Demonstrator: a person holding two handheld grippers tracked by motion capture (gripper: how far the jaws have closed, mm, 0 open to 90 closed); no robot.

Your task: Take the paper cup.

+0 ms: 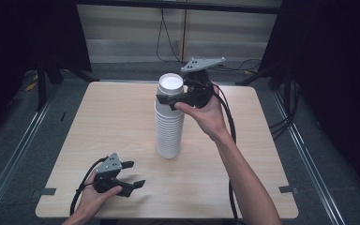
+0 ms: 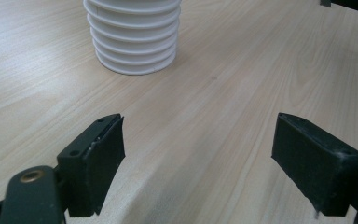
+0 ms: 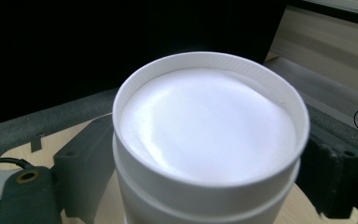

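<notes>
At the lower left of the high view we hold the left gripper (image 1: 130, 179) low over the worktop (image 1: 243, 178), its jaws standing apart with nothing between them. Farther back, at centre frame, our right gripper (image 1: 168, 99) clamps the top cup (image 1: 170, 86) of the tall stack of white paper cups (image 1: 169, 131).

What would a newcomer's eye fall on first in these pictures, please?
A tall stack of white paper cups stands upside down mid-table. The right gripper straddles the top cup, one jaw on either side. The left gripper lies open near the front edge.
</notes>
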